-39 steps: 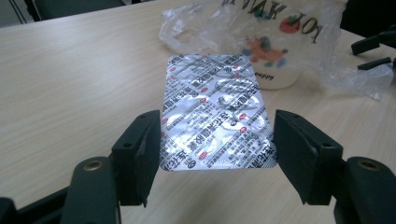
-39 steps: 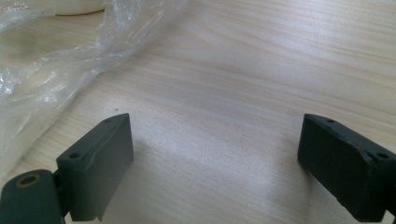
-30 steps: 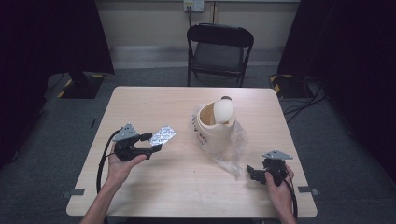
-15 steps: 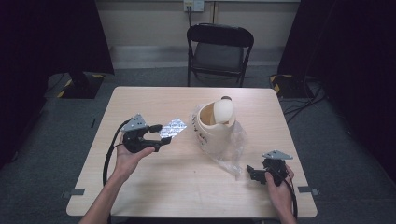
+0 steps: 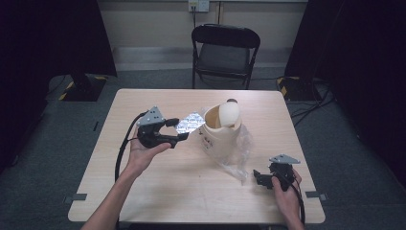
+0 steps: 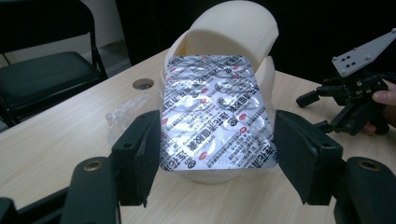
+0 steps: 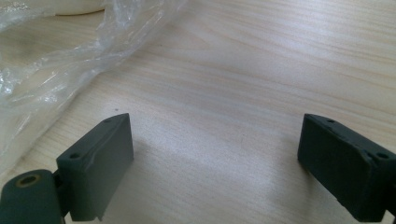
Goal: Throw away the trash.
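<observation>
Two grippers noted: left gripper [image 5: 178,130] clamps a foil blister pack [image 6: 215,112] beside the cream container [image 5: 221,129]; right gripper [image 7: 215,172] jaws apart above the table [image 7: 261,70].

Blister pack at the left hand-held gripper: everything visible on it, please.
The blister pack is a silver foil rectangle with rounded corners, its crinkled backing printed with small red logos and dark text, facing the camera. It sits flat between the jaws of the left hand-held gripper, whose pads flank its two long edges. Its far end reaches the rim of the cream container, lifted off the table. Pill count cannot be told.
</observation>
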A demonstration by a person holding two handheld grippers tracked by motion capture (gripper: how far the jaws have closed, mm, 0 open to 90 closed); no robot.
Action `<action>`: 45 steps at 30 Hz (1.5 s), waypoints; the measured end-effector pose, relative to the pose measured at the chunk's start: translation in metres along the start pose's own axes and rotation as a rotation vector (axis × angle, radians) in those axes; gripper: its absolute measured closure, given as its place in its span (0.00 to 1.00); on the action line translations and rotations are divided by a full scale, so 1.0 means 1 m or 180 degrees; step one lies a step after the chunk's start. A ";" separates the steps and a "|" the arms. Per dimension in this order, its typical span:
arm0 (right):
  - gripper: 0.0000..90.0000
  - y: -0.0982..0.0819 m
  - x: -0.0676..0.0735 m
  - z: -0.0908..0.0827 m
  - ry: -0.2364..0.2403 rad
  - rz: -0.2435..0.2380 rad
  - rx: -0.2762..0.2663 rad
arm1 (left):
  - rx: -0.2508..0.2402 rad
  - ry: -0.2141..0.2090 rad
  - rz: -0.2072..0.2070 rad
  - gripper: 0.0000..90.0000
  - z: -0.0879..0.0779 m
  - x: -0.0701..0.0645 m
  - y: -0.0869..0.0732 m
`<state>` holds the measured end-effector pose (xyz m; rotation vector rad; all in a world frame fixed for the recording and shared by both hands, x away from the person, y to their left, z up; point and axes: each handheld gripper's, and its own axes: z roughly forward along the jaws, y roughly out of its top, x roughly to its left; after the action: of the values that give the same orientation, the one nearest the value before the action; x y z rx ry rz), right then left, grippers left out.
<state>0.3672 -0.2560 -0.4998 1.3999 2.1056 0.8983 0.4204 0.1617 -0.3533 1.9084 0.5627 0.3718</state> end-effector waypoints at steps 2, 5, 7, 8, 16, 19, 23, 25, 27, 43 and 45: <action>0.11 0.000 0.000 0.000 0.0000 0.0000 0.0000 | 0.0033 -0.0026 0.0025 0.38 0.005 -0.001 0.004; 0.11 0.000 0.000 0.000 -0.0001 0.0000 0.0000 | 0.0102 -0.0056 0.0035 0.38 0.015 -0.001 0.007; 0.11 0.000 0.000 0.000 0.0000 0.0000 0.0000 | 0.0165 -0.0070 0.0040 0.38 0.021 0.000 0.009; 0.11 0.000 0.000 0.000 0.0000 0.0006 -0.0003 | 0.0200 -0.0091 0.0015 0.38 0.024 -0.001 0.010; 0.11 0.000 0.000 0.000 0.0000 0.0001 0.0000 | 0.0451 -0.0151 0.0045 0.38 0.049 -0.001 0.015; 0.11 0.000 0.000 0.000 0.0000 -0.0001 -0.0001 | 0.0442 -0.0152 0.0069 0.38 0.053 0.000 0.017; 0.11 0.000 0.000 0.000 0.0000 0.0000 0.0000 | 0.0377 -0.0128 0.0043 0.38 0.052 0.004 0.021; 0.11 0.000 0.000 0.000 0.0000 0.0000 0.0000 | 0.0389 -0.0122 0.0041 0.38 0.053 0.005 0.022; 0.11 0.000 0.000 0.000 0.0000 0.0000 0.0000 | 0.0390 -0.0094 0.0049 0.38 0.053 0.006 0.023; 0.11 0.000 0.000 0.000 0.0000 0.0000 0.0000 | 0.0125 -0.0036 -0.0110 0.39 0.063 0.015 0.031; 0.11 0.000 0.000 0.000 0.0000 0.0001 0.0000 | 0.0110 -0.0062 -0.0100 0.46 0.067 0.014 0.033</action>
<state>0.3672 -0.2560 -0.4998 1.4001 2.1056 0.8985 0.4731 0.1067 -0.3493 1.9321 0.5888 0.3249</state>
